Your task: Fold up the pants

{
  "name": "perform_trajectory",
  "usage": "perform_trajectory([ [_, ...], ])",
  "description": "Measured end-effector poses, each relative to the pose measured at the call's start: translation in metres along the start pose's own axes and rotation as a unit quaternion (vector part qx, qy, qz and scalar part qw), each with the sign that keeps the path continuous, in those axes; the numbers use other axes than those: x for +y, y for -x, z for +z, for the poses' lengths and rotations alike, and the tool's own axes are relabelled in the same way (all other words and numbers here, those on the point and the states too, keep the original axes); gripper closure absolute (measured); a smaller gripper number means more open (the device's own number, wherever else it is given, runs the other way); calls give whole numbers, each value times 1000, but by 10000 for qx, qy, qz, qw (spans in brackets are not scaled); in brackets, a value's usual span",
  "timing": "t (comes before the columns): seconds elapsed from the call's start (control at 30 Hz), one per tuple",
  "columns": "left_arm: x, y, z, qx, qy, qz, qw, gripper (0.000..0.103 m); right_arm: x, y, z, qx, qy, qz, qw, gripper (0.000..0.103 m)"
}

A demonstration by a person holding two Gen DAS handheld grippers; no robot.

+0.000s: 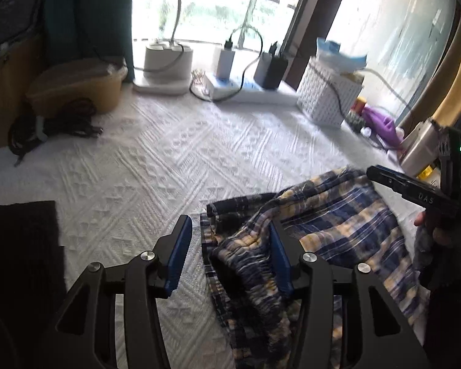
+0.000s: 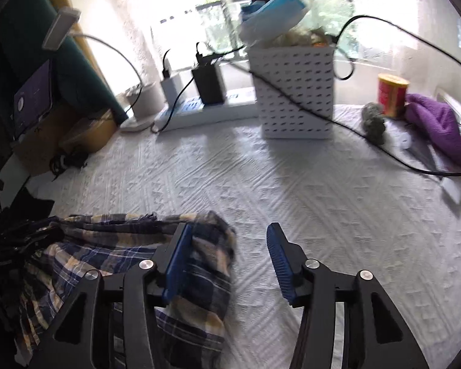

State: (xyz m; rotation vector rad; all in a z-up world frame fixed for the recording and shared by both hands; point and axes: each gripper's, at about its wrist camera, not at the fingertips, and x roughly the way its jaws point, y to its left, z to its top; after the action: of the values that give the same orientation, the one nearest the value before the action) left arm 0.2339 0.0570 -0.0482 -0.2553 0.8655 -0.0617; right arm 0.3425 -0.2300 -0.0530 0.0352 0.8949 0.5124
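Note:
Blue, yellow and white plaid pants point(image 1: 332, 224) lie crumpled on the white textured bedspread point(image 1: 156, 160). My left gripper point(image 1: 230, 255) is open, its jaws wide apart over the bunched elastic waistband point(image 1: 255, 276) at the pants' left edge. My right gripper point(image 2: 227, 264) is open too, over the pants' right end point(image 2: 206, 246); cloth lies between and under its fingers, not pinched. The right gripper also shows in the left wrist view point(image 1: 421, 196) above the far side of the pants.
A white perforated basket point(image 2: 295, 92), chargers and a power strip point(image 2: 206, 104) with cables line the far edge. A purple cloth point(image 2: 439, 126) and a red can point(image 2: 393, 95) sit at the right. A dark cloth point(image 1: 18, 246) and coiled black straps point(image 1: 52, 126) lie at the left.

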Motion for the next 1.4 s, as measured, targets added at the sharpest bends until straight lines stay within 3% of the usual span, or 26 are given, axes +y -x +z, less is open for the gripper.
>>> perform_trajectory([
  [0.13,7,20,0,-192,172,27,9997,52,-7,24,-3,-169,-60,-109,9998,49],
  [0.27,15,37,-3,-351,374,53,9987,39,-6,41,-11,-212,-87,-125,9997,49],
  [0.53,3,38,-33,41,263,-158,9995,39,-3,63,-35,-183,-192,-103,9996,48],
  [0.77,-1,18,-59,502,475,-582,9959,39,-3,72,-54,-82,-285,-119,9995,47],
  [0.87,-3,13,-60,558,520,-721,9945,39,-4,74,-61,-45,-321,-126,9994,47],
  [1.23,-9,1,-49,601,363,-641,9955,38,-7,64,-66,54,-408,-25,9992,46],
  [1.4,-13,-2,-47,710,452,-875,9926,38,-6,52,-68,144,-428,114,9989,45],
])
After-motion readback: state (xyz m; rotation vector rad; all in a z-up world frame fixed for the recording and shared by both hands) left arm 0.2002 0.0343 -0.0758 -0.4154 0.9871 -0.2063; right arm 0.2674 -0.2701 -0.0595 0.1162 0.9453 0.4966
